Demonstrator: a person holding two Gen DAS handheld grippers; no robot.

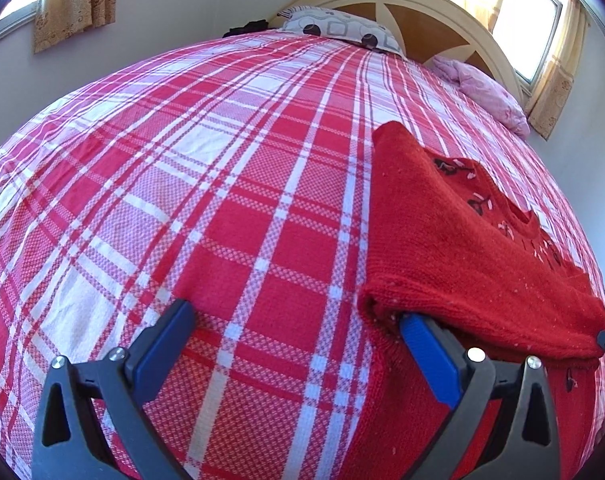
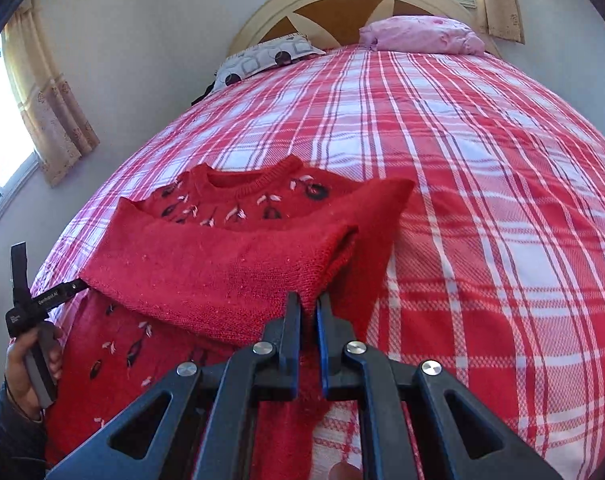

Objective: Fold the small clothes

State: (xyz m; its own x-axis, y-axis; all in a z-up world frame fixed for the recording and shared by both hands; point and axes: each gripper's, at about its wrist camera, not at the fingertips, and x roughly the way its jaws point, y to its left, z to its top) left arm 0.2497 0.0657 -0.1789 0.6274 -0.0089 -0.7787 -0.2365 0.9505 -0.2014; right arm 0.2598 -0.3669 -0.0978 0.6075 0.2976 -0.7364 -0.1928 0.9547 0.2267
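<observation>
My red knitted sweater point(image 2: 206, 276) with little stitched flowers lies on the bed's red and white checked cover point(image 2: 482, 184), close to the bed's left edge as my right camera sees it. Its neck hole points toward the round cream and brown headboard point(image 2: 342, 4). The bottom part is lifted and folded up over the middle, so the flowers near the neck show above it.

My right gripper point(image 2: 308, 300) is pinched tight on one corner of that lifted part — the red wool sits squeezed between the two black fingers.

My left gripper point(image 1: 294, 322) has its jaws spread wide apart. Its right blue pad point(image 1: 426, 344) is tucked under the other end of the lifted fold, and the left finger sits over bare checked cover, so it is not squeezing anything. In the right camera I see my left hand point(image 2: 26, 364) holding that gripper at the sweater's edge.

At the head of the bed there is a grey patterned pillow point(image 2: 262, 58) and a pink crumpled pillow point(image 2: 422, 34).
</observation>
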